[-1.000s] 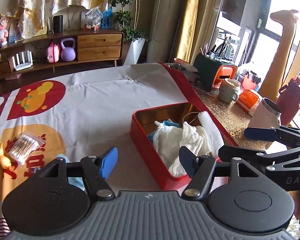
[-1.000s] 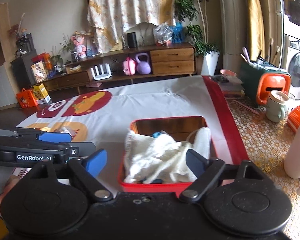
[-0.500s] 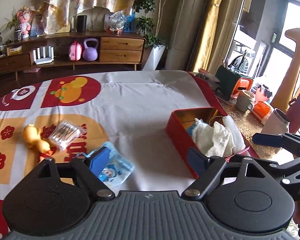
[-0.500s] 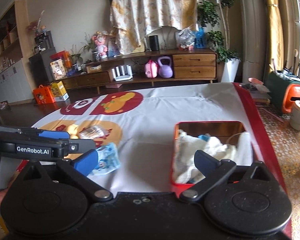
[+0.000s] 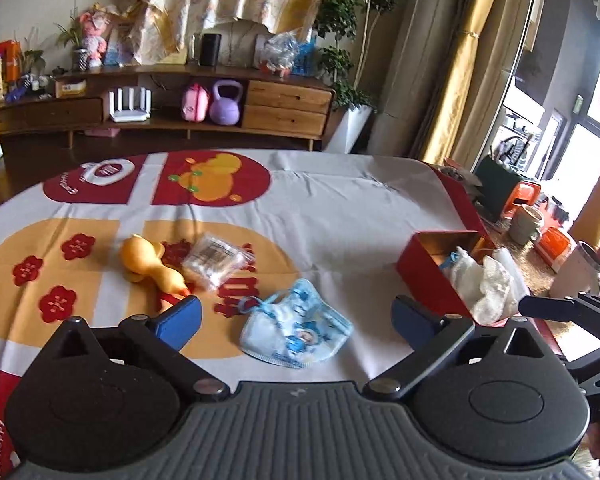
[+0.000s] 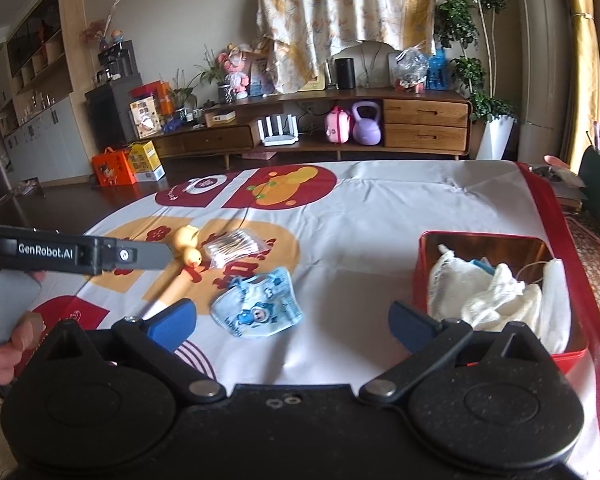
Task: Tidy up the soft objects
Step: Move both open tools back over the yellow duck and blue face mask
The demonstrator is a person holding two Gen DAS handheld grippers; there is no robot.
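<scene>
Both claws are spread wide with nothing in them. Just ahead of the left claw (image 5: 296, 318) lies the blue kids' mask (image 5: 296, 330) on the table (image 5: 340, 216). The right claw (image 6: 292, 322) has it ahead-left, with the red tin (image 6: 496, 236) of white cloths (image 6: 488, 296) ahead-right. Farther out sit the yellow duck (image 5: 148, 264) and the clear packet (image 5: 216, 260).

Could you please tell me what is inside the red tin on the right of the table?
The red tin holds crumpled white cloths, with a blue item peeking out behind them and a thin cord near the back. Whatever lies beneath the cloths is covered.
</scene>
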